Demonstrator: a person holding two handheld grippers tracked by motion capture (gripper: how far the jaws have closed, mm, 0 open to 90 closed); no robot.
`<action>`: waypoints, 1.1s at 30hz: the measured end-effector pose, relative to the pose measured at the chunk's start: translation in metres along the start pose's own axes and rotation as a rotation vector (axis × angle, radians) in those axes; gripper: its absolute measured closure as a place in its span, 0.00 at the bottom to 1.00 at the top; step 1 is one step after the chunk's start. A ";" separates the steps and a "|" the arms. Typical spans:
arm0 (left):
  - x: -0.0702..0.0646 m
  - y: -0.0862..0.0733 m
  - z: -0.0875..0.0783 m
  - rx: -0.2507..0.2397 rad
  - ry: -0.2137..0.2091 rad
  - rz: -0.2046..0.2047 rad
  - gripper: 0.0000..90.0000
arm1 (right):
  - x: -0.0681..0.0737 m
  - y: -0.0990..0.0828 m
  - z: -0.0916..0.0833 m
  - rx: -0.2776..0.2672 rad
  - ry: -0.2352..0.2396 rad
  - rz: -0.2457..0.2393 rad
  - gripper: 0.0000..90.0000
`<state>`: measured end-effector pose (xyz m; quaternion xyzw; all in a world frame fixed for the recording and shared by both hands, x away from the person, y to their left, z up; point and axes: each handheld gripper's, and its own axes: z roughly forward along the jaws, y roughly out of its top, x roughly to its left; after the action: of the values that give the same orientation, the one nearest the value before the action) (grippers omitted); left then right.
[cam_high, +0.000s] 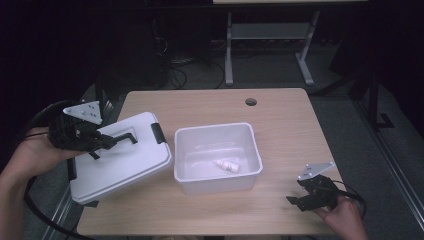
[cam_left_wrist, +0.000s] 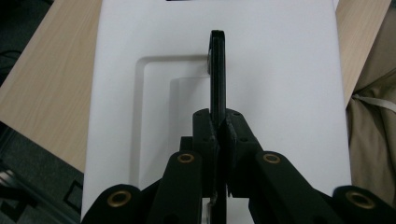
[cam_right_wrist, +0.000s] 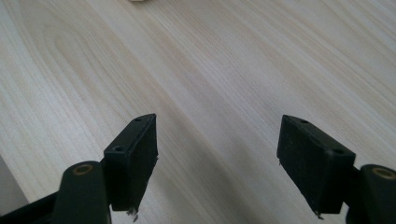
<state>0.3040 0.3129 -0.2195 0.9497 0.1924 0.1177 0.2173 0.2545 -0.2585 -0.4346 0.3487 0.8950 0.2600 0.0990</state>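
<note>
Left claw (cam_high: 114, 142) clamps the lid's black handle (cam_left_wrist: 217, 74); right claw (cam_right_wrist: 219, 158) gapes empty, seemingly above the table (cam_right_wrist: 224, 70).

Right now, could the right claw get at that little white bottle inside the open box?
Probably yes: the right claw stands open and empty, the box has no lid on, and bare table lies between them.

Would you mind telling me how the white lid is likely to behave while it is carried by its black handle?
The white lid looks like stiff moulded plastic, so it should hardly flex. Gripped only at the slim black handle by the left tool, it may swing or tilt, as it already hangs past the table edge. It probably feels light for its size.
</note>
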 end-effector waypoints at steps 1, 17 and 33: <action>-0.001 0.004 0.001 0.000 -0.001 0.006 0.94 | 0.000 0.000 0.000 -0.001 -0.003 -0.002 0.31; -0.008 0.052 0.020 -0.003 -0.045 0.079 0.94 | 0.001 0.000 -0.002 -0.005 -0.003 -0.002 0.31; -0.018 0.098 0.047 -0.019 -0.107 0.133 0.94 | 0.002 0.001 -0.004 -0.008 -0.002 -0.014 0.31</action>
<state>0.3329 0.2066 -0.2185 0.9632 0.1159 0.0829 0.2279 0.2521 -0.2582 -0.4311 0.3423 0.8963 0.2625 0.1030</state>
